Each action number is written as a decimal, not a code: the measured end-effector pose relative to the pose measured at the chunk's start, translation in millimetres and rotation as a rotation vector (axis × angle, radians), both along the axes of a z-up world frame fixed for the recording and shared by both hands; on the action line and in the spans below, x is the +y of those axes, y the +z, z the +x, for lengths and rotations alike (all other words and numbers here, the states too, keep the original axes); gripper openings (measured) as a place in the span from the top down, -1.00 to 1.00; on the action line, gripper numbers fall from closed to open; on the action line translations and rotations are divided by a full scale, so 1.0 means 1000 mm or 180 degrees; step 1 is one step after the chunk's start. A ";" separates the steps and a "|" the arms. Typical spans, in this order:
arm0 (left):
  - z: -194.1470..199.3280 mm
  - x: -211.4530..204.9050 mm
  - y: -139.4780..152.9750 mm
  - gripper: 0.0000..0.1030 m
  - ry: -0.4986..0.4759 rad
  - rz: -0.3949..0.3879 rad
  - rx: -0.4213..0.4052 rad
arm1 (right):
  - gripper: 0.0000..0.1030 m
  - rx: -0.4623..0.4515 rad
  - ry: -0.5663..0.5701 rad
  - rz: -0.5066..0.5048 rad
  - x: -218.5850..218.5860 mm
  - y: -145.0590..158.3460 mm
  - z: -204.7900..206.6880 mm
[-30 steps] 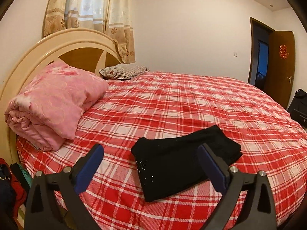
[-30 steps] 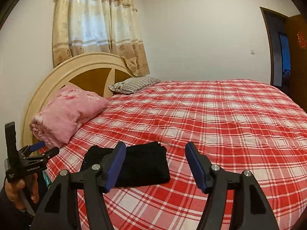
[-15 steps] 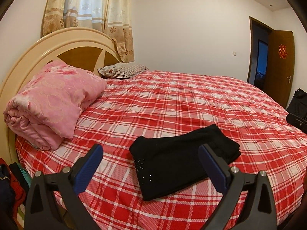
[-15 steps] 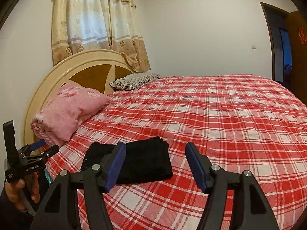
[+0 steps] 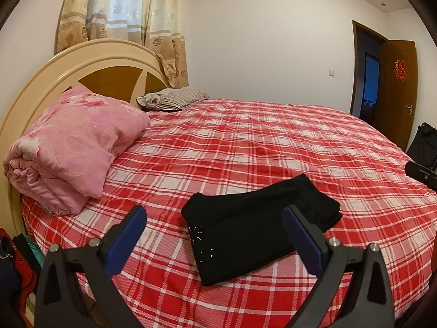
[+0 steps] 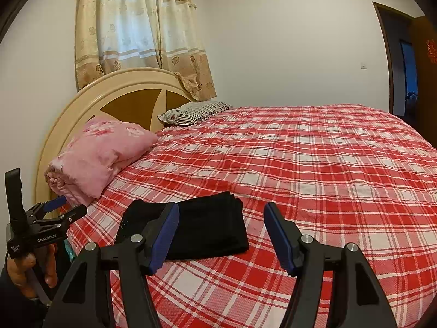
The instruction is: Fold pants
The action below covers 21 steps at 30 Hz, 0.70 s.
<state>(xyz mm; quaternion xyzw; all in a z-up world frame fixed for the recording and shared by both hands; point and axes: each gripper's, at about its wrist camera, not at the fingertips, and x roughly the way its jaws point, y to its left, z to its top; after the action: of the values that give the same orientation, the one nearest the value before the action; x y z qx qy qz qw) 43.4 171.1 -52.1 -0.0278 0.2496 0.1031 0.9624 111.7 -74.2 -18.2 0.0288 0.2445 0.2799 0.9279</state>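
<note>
Black pants (image 5: 256, 227) lie folded into a compact rectangle on the red plaid bed (image 5: 245, 142), near its front edge; small shiny studs show on one corner. My left gripper (image 5: 215, 237) hovers open in front of them, holding nothing. In the right wrist view the same pants (image 6: 207, 227) lie behind the left finger of my right gripper (image 6: 221, 235), which stands open and empty above the sheet. The left gripper (image 6: 58, 207) appears there too, held in a hand at the bed's left corner.
A rolled pink quilt (image 5: 68, 147) rests against the curved headboard (image 5: 90, 63), with a striped pillow (image 5: 172, 99) beyond it. Clothes (image 5: 13, 268) are piled on the floor at the left. An open brown door (image 5: 396, 90) and a black bag (image 5: 423, 145) stand at the right.
Both views have shifted only slightly; the pants lie where they were and both grippers stay open and empty.
</note>
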 end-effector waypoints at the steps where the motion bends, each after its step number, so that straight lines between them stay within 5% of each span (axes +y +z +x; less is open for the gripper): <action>1: 0.000 0.000 0.000 -0.98 0.0005 0.0003 0.0001 | -0.28 -0.0003 0.0004 -0.0002 0.000 0.000 0.000; 21: -0.002 -0.007 0.026 -1.00 -0.0086 0.0041 -0.0224 | -0.28 -0.0075 0.0005 -0.0009 0.001 0.003 -0.004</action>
<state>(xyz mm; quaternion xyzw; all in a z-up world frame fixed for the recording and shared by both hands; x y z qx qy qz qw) 41.7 164.6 -25.9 -0.0218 0.2152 0.0906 0.9721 107.3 -73.5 -15.4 0.0240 0.2340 0.2806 0.9306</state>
